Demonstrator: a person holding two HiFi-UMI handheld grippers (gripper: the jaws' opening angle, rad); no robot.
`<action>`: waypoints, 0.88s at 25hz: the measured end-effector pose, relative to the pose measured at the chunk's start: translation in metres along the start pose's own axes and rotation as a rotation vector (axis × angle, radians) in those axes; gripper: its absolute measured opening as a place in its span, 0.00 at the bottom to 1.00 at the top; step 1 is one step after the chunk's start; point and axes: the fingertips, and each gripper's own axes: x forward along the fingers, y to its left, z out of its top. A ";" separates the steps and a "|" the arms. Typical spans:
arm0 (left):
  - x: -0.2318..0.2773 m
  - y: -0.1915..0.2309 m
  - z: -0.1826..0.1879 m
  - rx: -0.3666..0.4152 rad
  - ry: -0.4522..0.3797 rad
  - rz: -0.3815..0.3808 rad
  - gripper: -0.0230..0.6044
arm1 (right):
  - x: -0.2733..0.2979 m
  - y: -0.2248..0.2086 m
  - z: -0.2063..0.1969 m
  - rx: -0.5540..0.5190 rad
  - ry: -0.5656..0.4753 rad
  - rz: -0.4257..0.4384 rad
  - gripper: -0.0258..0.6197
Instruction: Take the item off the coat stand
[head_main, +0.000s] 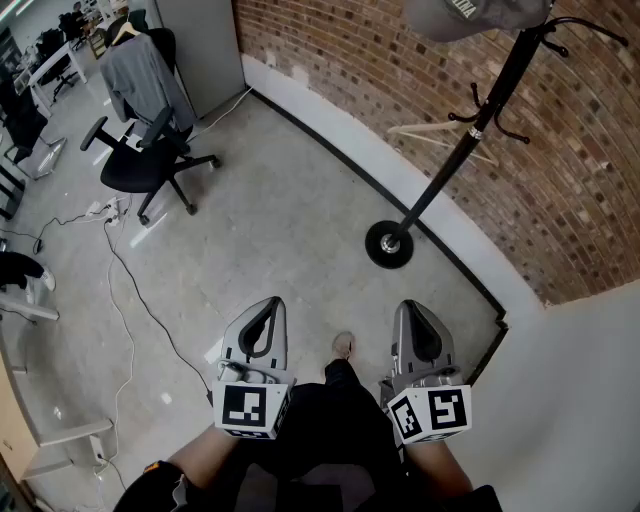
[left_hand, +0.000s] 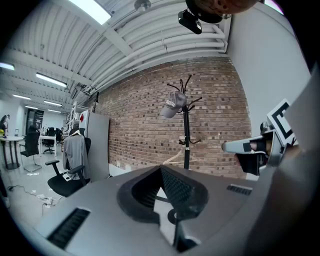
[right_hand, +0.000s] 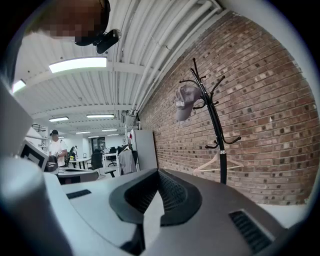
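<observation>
By the brick wall (head_main: 400, 60), the grey cap (head_main: 470, 15) hangs atop the coat stand (head_main: 455, 150), untouched. The left gripper (head_main: 270, 303) and the right gripper (head_main: 413, 306) are pressed together, empty and well apart from it, so nothing is done yet.

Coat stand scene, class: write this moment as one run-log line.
cap: hanging on coat stand, untouched | left gripper: shut, empty | right gripper: shut, empty
</observation>
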 end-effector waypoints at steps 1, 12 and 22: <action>0.014 -0.005 0.004 -0.002 0.002 0.001 0.08 | 0.008 -0.012 0.004 0.002 0.000 0.007 0.06; 0.158 -0.047 0.067 0.013 -0.083 -0.007 0.08 | 0.100 -0.117 0.059 0.057 -0.069 0.134 0.06; 0.225 -0.028 0.093 0.056 -0.101 -0.046 0.08 | 0.166 -0.133 0.100 0.133 -0.178 0.214 0.06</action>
